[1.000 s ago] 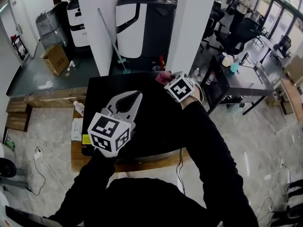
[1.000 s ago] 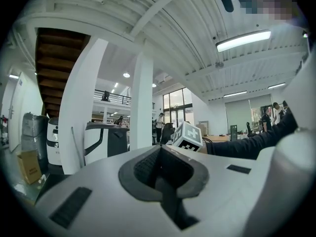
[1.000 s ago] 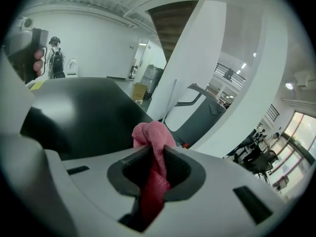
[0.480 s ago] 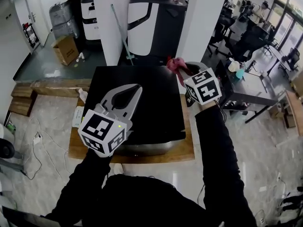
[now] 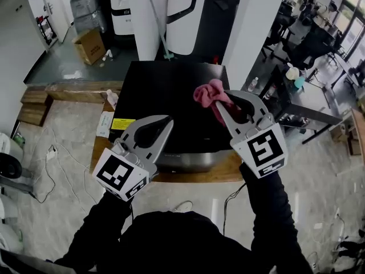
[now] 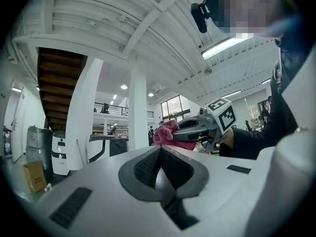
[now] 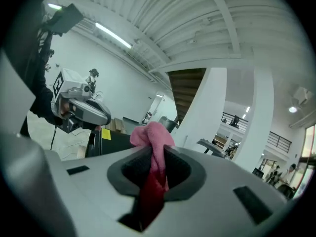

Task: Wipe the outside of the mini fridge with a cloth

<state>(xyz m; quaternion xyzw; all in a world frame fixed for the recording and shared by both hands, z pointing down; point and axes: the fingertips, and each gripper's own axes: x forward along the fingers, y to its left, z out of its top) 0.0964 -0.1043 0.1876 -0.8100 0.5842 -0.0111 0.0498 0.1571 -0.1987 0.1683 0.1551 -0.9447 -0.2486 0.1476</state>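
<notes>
My right gripper [image 5: 223,103] was clamped shut on a crumpled pink cloth [image 5: 208,93]. In the right gripper view its two grey fingers [image 7: 129,168] pressed the fabric from both sides, with no gap left apart from the cloth's own thickness. A pink bunch stood up past the tips and a darker red fold [image 7: 150,194] hung down through the hollow between the pads. In the head view, right of centre, the cloth sat over the right-hand part of the glossy black top of the mini fridge [image 5: 165,90]. I could not tell whether the fabric touched the surface.

My left gripper [image 5: 164,120] held nothing. Its fingertips [image 6: 159,148] met at the front, leaving only the dark leaf-shaped hollow behind them. It hovered in the lower left of the head view, over the fridge's near left corner, well apart from the cloth.

The fridge stood on a low wooden board [image 5: 225,173] on the pale tiled floor [image 5: 63,136], with a yellow label [image 5: 120,124] at its left edge.
</notes>
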